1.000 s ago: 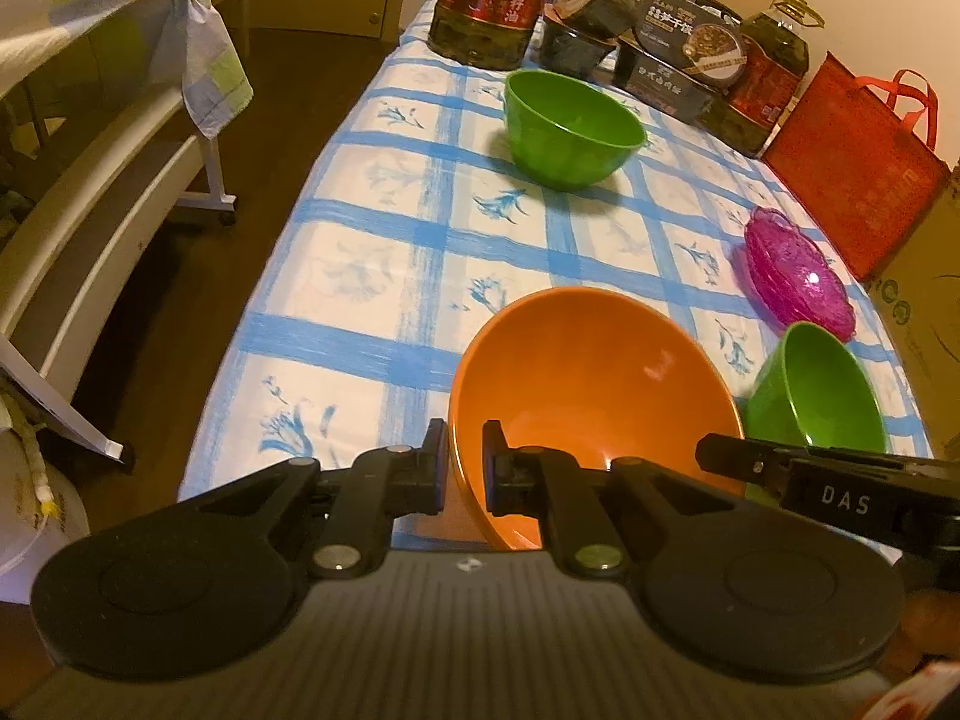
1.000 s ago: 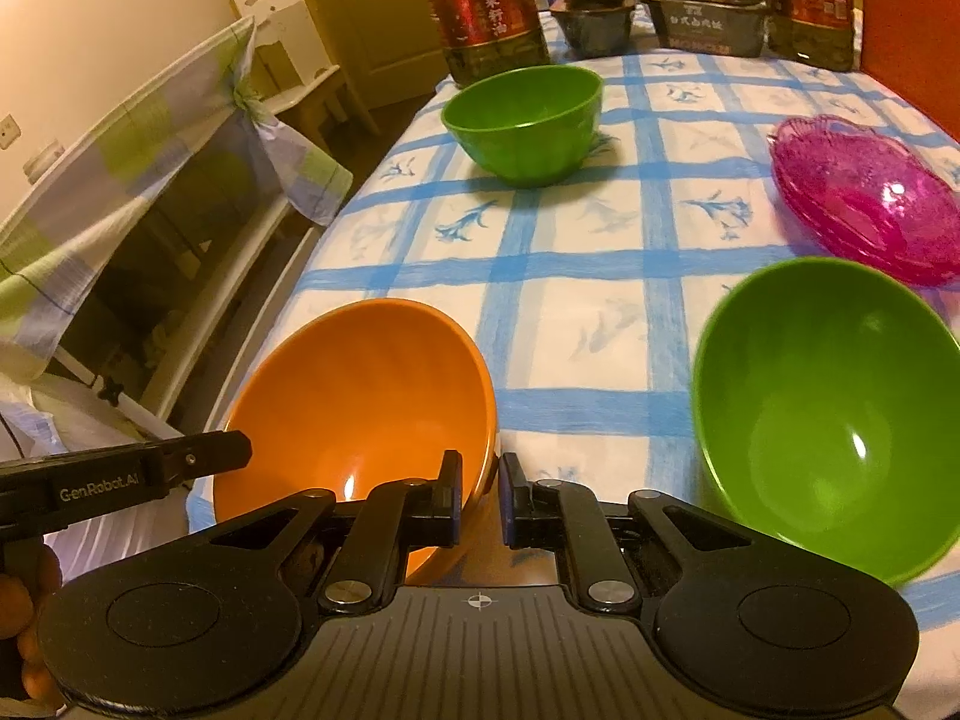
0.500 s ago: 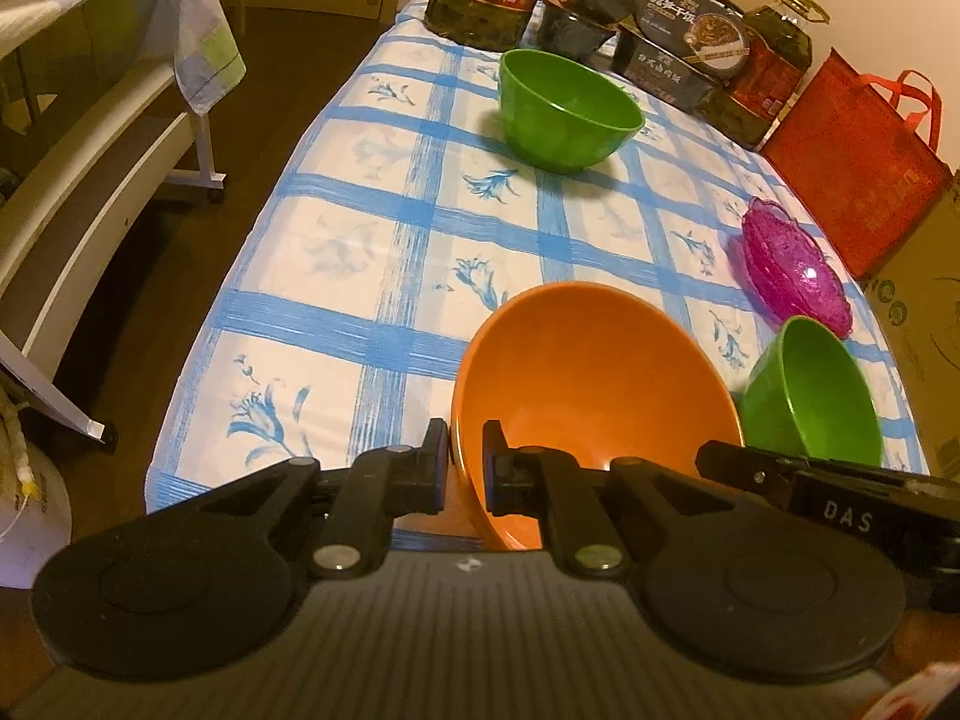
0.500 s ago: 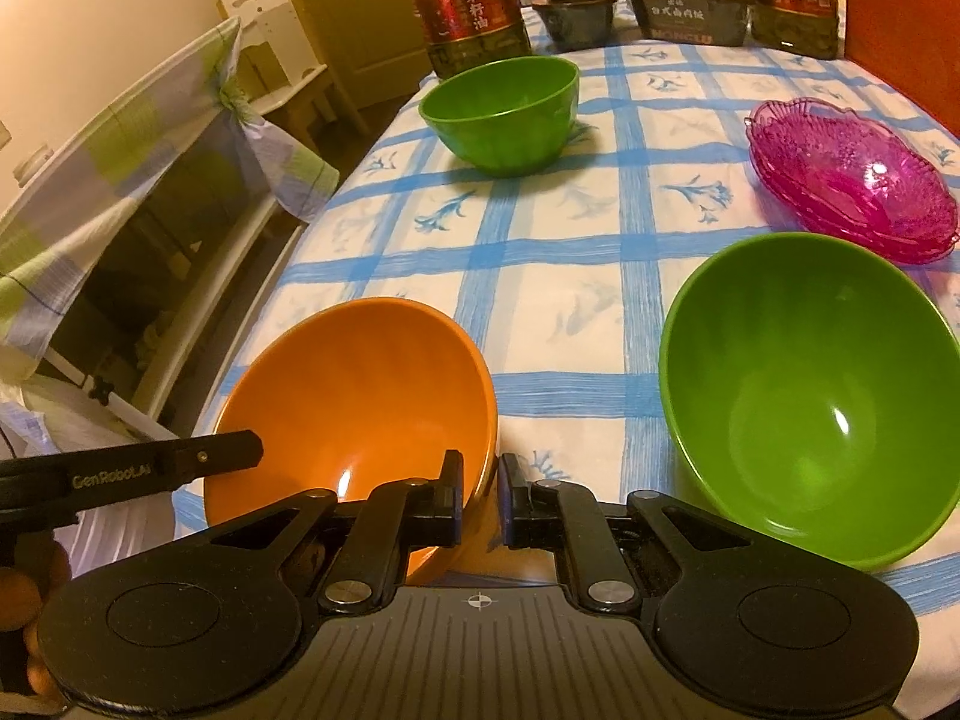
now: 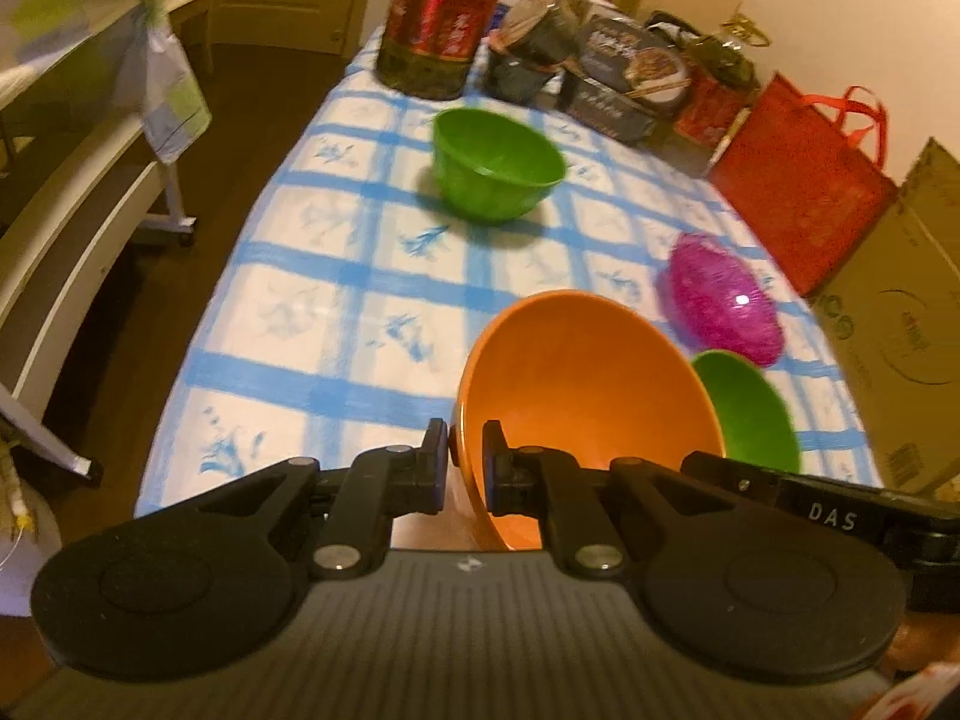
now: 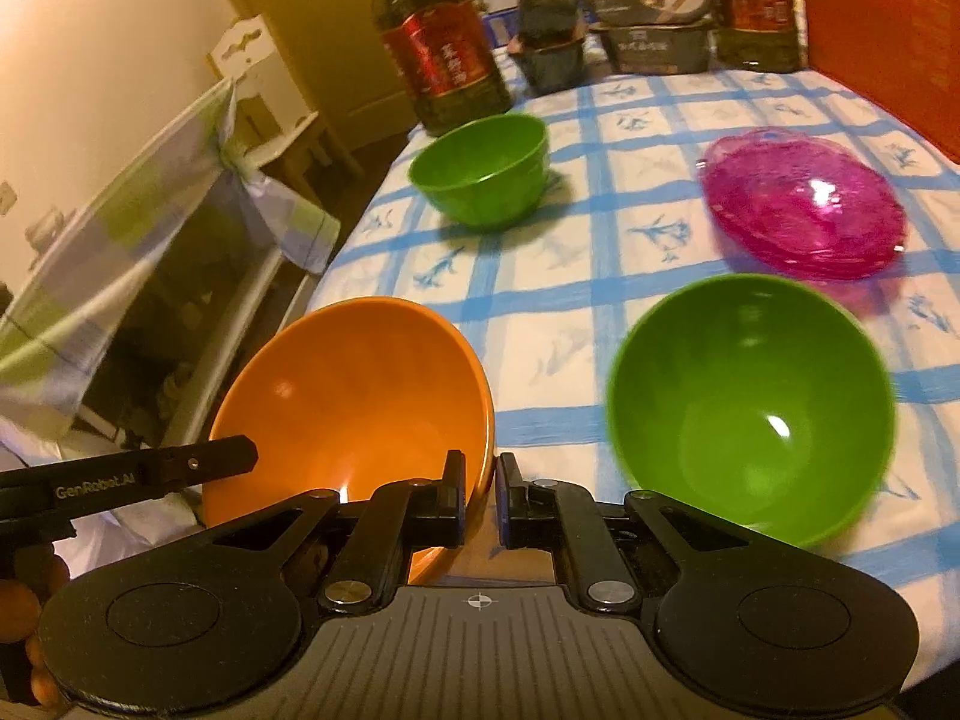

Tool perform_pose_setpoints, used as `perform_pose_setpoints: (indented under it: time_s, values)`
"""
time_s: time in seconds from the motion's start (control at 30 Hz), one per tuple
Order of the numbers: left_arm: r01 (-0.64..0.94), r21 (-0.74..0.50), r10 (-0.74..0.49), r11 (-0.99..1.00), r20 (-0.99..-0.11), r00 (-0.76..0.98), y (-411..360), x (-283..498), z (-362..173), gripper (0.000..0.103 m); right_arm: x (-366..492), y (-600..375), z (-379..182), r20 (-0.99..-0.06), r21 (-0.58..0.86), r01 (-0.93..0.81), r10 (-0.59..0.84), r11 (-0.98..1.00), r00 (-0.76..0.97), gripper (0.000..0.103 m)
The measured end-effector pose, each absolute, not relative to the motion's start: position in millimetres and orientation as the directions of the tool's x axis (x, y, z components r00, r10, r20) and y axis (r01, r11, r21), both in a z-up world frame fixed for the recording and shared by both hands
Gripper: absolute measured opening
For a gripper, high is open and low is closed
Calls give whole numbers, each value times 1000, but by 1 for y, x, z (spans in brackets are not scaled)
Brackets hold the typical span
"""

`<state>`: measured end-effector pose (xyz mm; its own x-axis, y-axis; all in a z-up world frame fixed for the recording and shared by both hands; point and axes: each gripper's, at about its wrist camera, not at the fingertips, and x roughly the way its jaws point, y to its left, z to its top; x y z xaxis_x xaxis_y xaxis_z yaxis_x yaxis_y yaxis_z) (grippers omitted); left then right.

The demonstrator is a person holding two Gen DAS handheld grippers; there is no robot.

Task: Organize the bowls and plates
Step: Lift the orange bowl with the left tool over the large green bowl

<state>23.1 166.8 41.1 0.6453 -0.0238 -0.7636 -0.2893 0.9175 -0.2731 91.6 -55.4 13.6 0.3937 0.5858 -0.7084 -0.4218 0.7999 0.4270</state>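
Note:
Both grippers are shut on the rim of one orange bowl (image 5: 588, 384), held above the near end of the blue-checked table (image 5: 336, 312). My left gripper (image 5: 467, 468) pinches its left rim; my right gripper (image 6: 480, 498) pinches its right rim, with the orange bowl (image 6: 354, 396) to its left. A large green bowl (image 6: 750, 408) sits just right of it, also in the left wrist view (image 5: 750, 414). A smaller green bowl (image 5: 498, 165) stands farther back, seen too in the right wrist view (image 6: 483, 171). Stacked pink plates (image 6: 804, 204) lie at the right, also in the left wrist view (image 5: 723, 300).
Oil bottles (image 5: 441, 18) and food boxes (image 5: 624, 84) crowd the table's far end. A red bag (image 5: 804, 180) and a cardboard box (image 5: 900, 324) stand to the right. A white rack with a checked cloth (image 6: 156, 228) stands left over dark floor.
Both grippers have risen and pulled back with the orange bowl, lifting it off the table; more of the table shows. The green bowls and pink plates have stayed put.

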Motion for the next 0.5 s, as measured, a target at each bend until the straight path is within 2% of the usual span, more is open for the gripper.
perform_pose_setpoints:
  time_s: [0.3, 0.5]
  values:
    - [-172, -299, -101, 938, -715, 692, 119, 57, 71, 10, 101, -107, 37, -705, 408, -350, 535, 843, 465, 10]
    - [-115, -312, -153, 943, -714, 683, 85, 88, 63, 10, 112, -144, 40, -714, 389, -290, 485, 874, 504, 10]
